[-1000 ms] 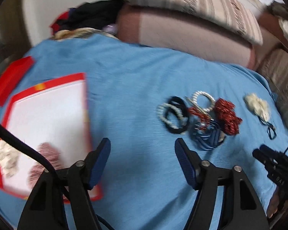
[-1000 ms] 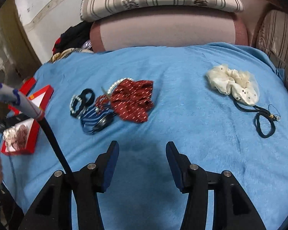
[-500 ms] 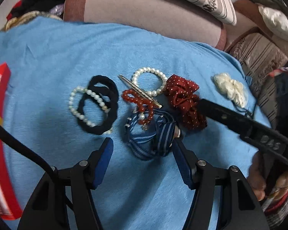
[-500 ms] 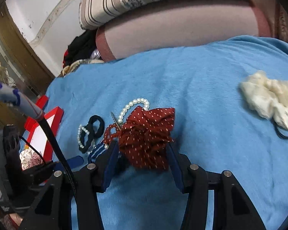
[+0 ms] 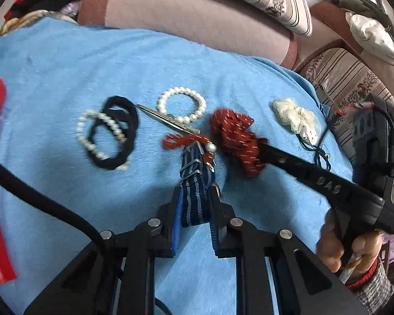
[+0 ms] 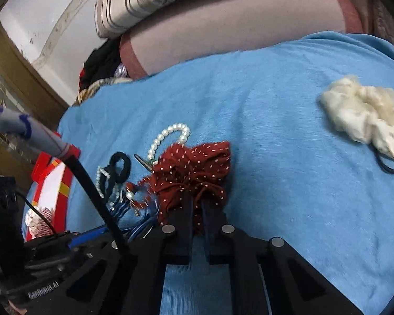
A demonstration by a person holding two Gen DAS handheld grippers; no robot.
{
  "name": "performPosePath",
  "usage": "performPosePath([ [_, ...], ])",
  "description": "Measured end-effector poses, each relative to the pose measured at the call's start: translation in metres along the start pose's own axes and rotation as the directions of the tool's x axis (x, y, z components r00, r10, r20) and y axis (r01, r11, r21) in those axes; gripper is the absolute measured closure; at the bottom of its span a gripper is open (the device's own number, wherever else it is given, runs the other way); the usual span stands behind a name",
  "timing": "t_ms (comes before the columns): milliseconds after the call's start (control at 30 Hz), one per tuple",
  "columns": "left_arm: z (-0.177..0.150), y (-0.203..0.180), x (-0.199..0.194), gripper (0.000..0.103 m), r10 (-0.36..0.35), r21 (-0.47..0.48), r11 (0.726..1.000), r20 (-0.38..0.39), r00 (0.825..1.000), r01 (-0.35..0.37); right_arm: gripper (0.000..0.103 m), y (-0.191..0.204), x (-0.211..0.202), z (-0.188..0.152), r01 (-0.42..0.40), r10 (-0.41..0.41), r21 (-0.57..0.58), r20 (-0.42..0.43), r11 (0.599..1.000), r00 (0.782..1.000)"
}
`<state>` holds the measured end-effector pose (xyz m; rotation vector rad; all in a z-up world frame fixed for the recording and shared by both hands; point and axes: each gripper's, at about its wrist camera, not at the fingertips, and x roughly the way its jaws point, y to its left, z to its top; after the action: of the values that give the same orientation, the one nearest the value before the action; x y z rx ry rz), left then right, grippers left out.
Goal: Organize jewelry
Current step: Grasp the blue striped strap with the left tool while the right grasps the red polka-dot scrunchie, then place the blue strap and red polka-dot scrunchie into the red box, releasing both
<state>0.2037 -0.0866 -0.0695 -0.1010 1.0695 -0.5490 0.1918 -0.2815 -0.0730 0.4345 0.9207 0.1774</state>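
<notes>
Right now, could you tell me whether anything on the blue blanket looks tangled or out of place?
Yes. The red bead strand lies tangled over the blue striped scrunchie, with a metal hair clip lying across the pearl bracelet; lifting one may drag another.

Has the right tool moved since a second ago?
Yes. In the right wrist view the right tool has come forward and left over the blue cover to the red dotted scrunchie, on which it is now shut.
</notes>
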Motion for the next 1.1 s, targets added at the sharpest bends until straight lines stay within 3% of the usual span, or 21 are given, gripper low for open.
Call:
performPosePath([
  [267, -0.029, -0.005, -0.082, 0.086, 0.069, 0.077, 0.994, 0.097, 0.993, -0.077, 0.099, 0.006, -0.057, -0.018, -0.006, 0.007, -0.027, 0.050, 1.000, 0.999],
  [433, -0.040, 0.001, -0.115, 0.086, 0.091, 0.069, 0.993, 0.124, 0.988, -0.100, 0.099, 0.027, -0.077, -0.029, -0.030, 0.034, -0.069, 0.062, 0.997, 0.997],
  [667, -0.056, 0.017, -0.157, 0.086, 0.158, 0.038, 0.985, 0.195, 0.968, -0.169, 0.099, 0.072, -0.089, -0.036, -0.074, 0.082, -0.146, 0.054, 0.987, 0.995],
  [833, -0.058, 0.050, -0.185, 0.086, 0.223, -0.032, 0.975, 0.227, 0.948, -0.222, 0.099, 0.120, -0.083, -0.033, -0.112, 0.124, -0.230, 0.038, 0.967, 0.992],
  [1100, -0.042, 0.125, -0.226, 0.086, 0.354, -0.139, 0.935, 0.265, 0.897, -0.327, 0.099, 0.214, -0.044, -0.016, -0.190, 0.199, -0.330, -0.009, 0.925, 0.980],
])
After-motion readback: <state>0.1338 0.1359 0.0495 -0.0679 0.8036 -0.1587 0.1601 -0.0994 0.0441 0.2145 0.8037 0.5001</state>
